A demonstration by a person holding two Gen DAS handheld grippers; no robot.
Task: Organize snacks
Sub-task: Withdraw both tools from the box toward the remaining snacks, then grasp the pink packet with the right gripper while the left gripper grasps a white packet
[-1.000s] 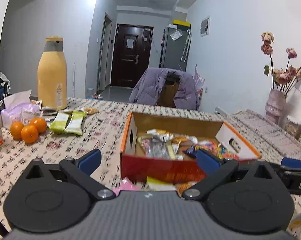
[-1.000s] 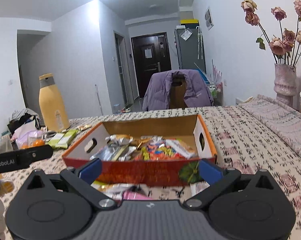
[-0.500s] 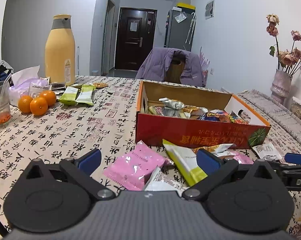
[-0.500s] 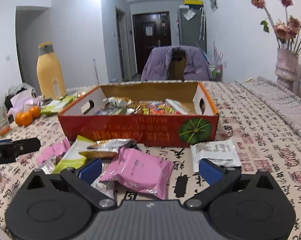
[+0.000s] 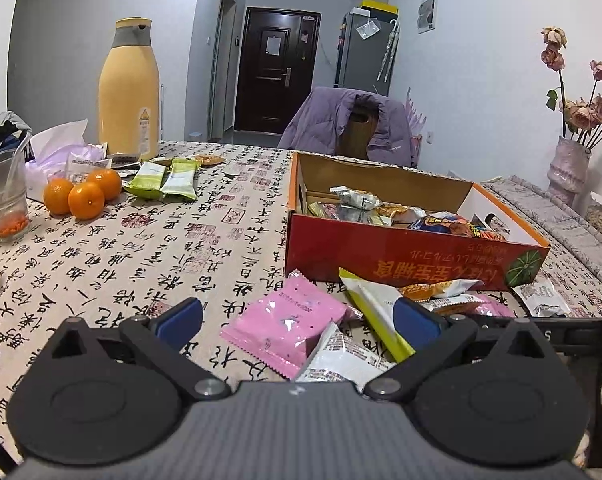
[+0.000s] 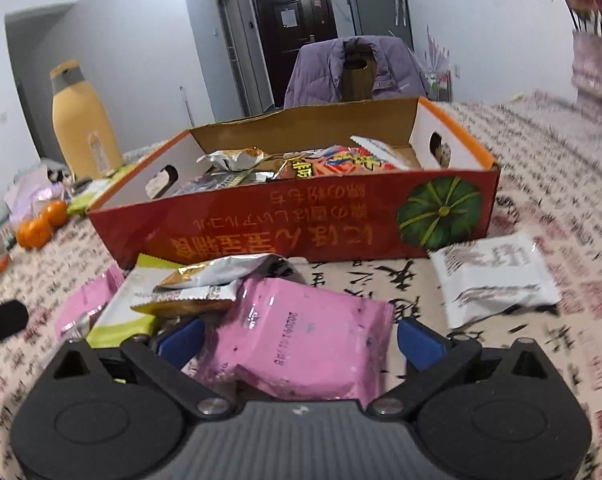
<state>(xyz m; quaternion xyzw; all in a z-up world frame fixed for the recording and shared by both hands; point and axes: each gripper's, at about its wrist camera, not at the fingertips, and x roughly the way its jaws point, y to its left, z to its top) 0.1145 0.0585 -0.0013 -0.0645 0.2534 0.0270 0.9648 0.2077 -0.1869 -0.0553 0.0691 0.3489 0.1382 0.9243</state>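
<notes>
Snacks lie in a loose heap on the tabletop, whose cloth is printed with black calligraphy and red seals, right against the front wall of a red and orange cardboard box. That wall carries yellow characters printed upside down and a green pumpkin picture; more wrapped snacks fill the box inside. The right hand-held gripper is low over the heap, its blue-padded fingers spread apart on either side of a pink foil snack packet stamped with a date code too blurred to read. Nothing is clamped. Just beside it, a white printed sachet lies flat near the box's pumpkin corner. The left hand-held gripper also stands open, above a second pink foil packet and a yellow-green and white wrapper. Further back, three oranges, two green snack bars and a tall yellow flask with a warning-triangle label.
</notes>
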